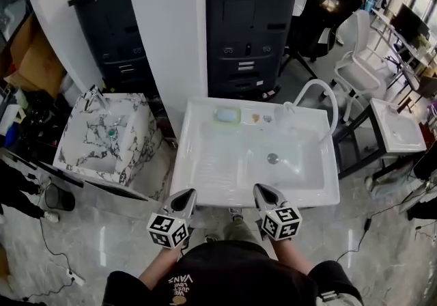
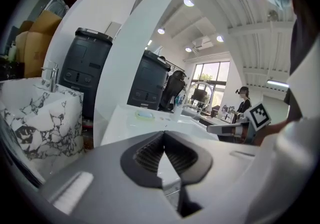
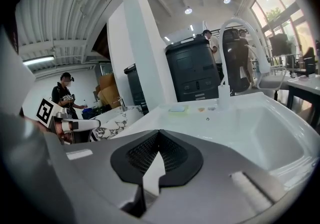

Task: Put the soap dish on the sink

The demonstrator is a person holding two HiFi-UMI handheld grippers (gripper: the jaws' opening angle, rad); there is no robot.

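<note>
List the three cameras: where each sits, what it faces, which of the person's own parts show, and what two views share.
Head view: on the head, steeply down at the white sink; left gripper, right gripper, forearms and dark top show.
Left gripper view: on that gripper, across the sink toward the soap dish; its shut jaws and the right gripper show.
Right gripper view: on that gripper, toward the faucet; its shut jaws and the left gripper show.
Shared: both gripper views show the soap dish on the sink's ledge.

Soap dish point(image 1: 227, 115) on sink point(image 1: 184, 161) ledge, left of faucet point(image 1: 315, 82)
</note>
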